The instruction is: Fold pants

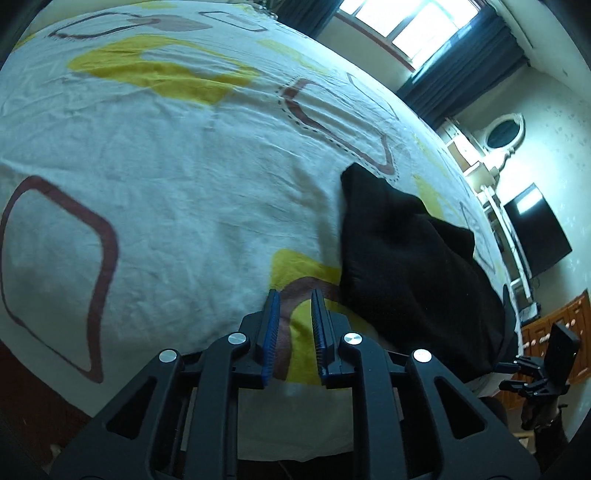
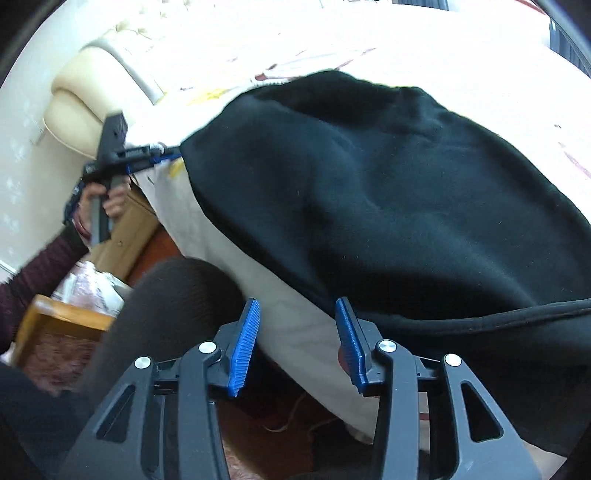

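Bed [image 1: 166, 177]: covered by a white sheet printed with yellow patches and brown outlined squares; it fills most of the left wrist view.

Pants [image 2: 388, 192]: black, bunched in a thick heap at the near edge of the bed, one hem band draping over the side. In the left wrist view they [image 1: 413, 266] lie to the right of the tool.

Headboard [image 2: 85, 88]: cream, padded; right wrist view only.

Window [image 1: 413, 26] with dark blue curtains, wall-mounted dark screen [image 1: 535, 229], oval mirror [image 1: 504, 133]: left wrist view only.

Wooden box [image 2: 55, 321]: low, open-topped, on the floor; a crumpled plastic bag [image 2: 92, 284] sits at its rim, though whether inside I cannot tell. Right wrist view only.

Left gripper [image 1: 295, 306]: blue pads slightly apart, holding nothing, over the sheet just beside the pants.

Right gripper [image 2: 297, 314]: pads wide apart, empty, just below the draped hem.
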`<action>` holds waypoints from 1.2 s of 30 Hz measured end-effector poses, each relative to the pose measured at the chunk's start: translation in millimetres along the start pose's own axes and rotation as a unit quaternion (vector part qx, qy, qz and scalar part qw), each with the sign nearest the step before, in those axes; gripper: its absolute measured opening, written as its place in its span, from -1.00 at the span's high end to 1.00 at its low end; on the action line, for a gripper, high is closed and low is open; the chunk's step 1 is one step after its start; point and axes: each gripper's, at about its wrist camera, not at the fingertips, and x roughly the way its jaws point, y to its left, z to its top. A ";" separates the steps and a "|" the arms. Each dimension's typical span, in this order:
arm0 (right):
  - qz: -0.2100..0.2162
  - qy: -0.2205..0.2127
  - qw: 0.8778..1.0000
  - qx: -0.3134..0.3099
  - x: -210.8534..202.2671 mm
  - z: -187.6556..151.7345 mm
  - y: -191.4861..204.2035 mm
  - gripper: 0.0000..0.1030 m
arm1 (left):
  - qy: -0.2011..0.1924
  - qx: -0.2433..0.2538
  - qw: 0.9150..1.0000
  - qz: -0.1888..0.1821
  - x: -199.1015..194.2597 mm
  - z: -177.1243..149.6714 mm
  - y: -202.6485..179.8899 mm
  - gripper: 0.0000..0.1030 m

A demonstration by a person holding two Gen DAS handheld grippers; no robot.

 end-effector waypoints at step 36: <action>-0.148 -0.176 0.957 0.175 -113.7 53.7 -172.5 -0.48 | 0.019 0.088 0.977 0.195 92.6 64.8 -72.7 -0.92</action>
